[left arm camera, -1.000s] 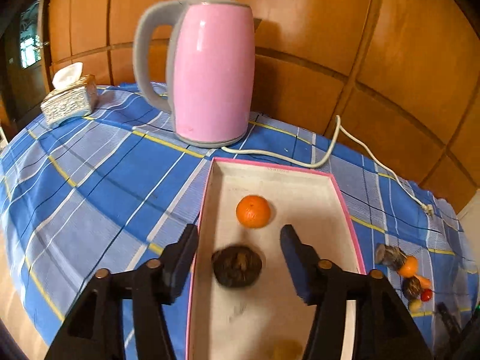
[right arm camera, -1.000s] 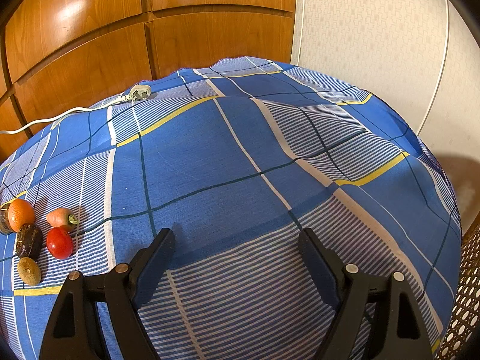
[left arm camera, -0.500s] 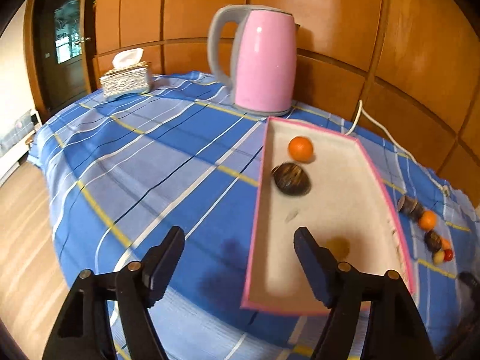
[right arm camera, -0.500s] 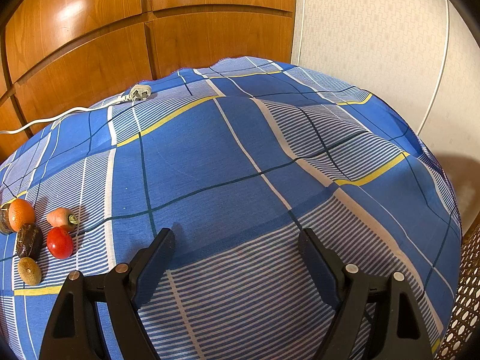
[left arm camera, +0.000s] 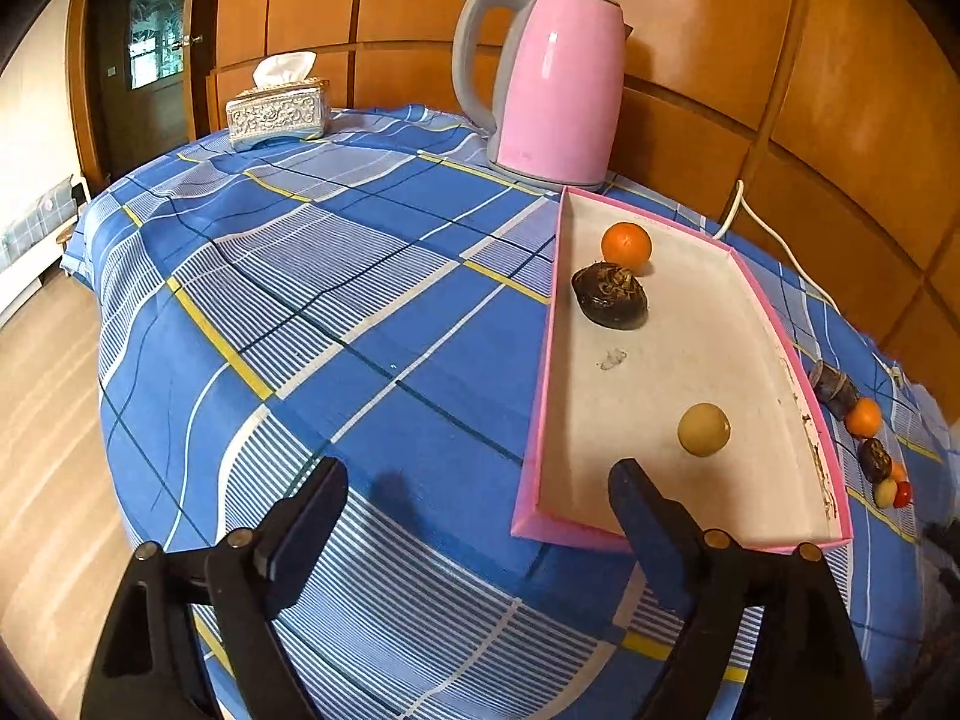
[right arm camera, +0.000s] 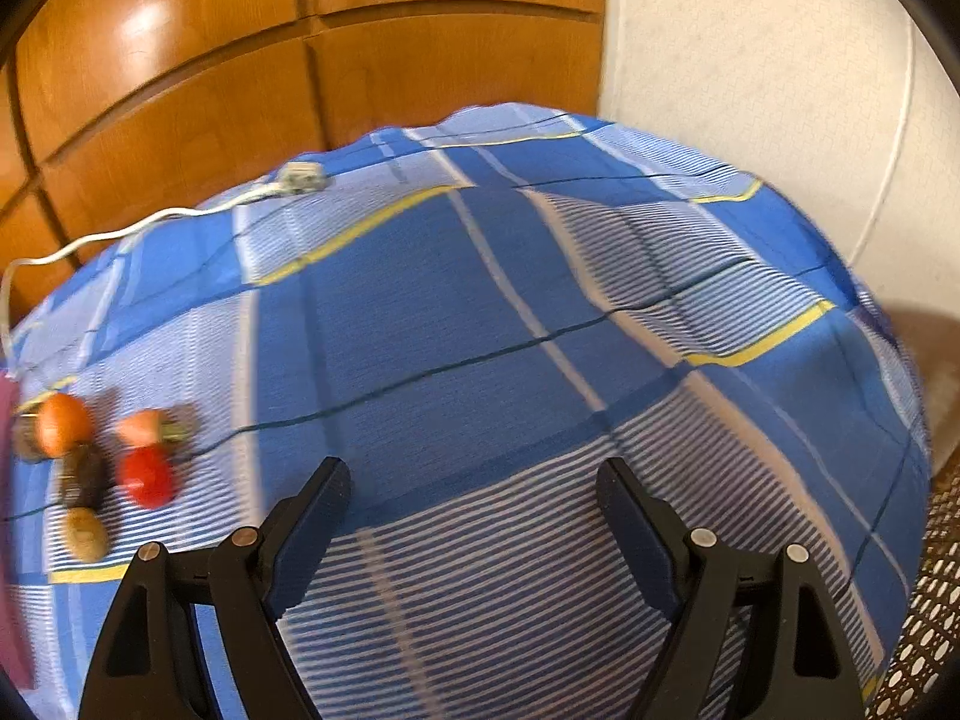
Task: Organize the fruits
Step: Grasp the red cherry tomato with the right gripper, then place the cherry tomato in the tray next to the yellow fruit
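Left wrist view: my left gripper (left arm camera: pixel 477 501), jaws just opened wide and empty, hangs at the pink tray's (left arm camera: pixel 540 384) near corner; inside lie an orange (left arm camera: pixel 626 245), a dark fruit (left arm camera: pixel 609 295), a yellowish ball (left arm camera: pixel 703 429). My right gripper (right arm camera: pixel 471 501) gapes empty too.

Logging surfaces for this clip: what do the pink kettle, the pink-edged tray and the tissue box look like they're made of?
Kettle: glossy pink shell, probably plastic or painted metal, shown by sharp highlights; matte grey handle. Tray: looks like cardboard, with a thin pink rim, dull white floor and scuffed edge. Tissue box: silvery embossed surface, metal or metallic-finish plastic; cannot tell which.
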A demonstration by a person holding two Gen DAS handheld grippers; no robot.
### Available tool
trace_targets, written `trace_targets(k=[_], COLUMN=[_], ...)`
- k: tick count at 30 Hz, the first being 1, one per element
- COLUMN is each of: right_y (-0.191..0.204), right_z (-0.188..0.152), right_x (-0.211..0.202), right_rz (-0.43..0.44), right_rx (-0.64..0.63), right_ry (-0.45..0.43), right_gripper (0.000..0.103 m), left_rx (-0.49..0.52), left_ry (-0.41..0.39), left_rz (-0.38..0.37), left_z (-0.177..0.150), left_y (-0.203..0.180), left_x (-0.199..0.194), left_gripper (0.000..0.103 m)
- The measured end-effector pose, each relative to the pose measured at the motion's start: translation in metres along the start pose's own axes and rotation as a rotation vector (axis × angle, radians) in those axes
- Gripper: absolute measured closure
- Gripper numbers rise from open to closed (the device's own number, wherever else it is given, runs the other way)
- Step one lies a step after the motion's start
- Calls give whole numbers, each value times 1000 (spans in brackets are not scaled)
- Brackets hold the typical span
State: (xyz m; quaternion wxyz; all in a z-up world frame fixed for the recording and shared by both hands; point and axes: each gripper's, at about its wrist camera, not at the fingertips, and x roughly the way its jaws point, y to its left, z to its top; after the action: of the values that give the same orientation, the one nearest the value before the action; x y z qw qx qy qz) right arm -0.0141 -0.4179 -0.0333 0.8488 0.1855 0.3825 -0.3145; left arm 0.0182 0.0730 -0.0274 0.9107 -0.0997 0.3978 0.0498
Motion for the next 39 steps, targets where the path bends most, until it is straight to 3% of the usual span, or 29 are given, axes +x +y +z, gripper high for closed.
trace_targets(k=[4, 8, 14, 19, 29, 34, 39], right_y=[23, 56, 83, 98, 95, 139, 215], right_z=[2, 2, 1, 0, 4, -5, -30], right_x=[-17, -18, -9, 5, -32, -65, -94], right_rz=[157, 280, 325, 279, 356, 562, 745], right_rx=[-40, -105, -149, -237, -268, -392, -584], right_ry=[-5, 40, 78, 71, 34, 48, 82], right_gripper=[26, 45, 48, 77, 77, 77, 77], left_rx=[-17, -13, -7, -3, -7, -12, -14], left_ry=[5, 0, -6, -11, -12, -11, -21], left_rz=[-12, -15, -18, -17, -21, -24, -29], left_z=[-3, -4, -5, -5, -6, -6, -6], left_y=[2, 0, -2, -2, -3, -2, -1], left_x=[0, -2, -3, -4, -5, -6, -9], left_gripper=[11, 10, 10, 10, 10, 10, 10])
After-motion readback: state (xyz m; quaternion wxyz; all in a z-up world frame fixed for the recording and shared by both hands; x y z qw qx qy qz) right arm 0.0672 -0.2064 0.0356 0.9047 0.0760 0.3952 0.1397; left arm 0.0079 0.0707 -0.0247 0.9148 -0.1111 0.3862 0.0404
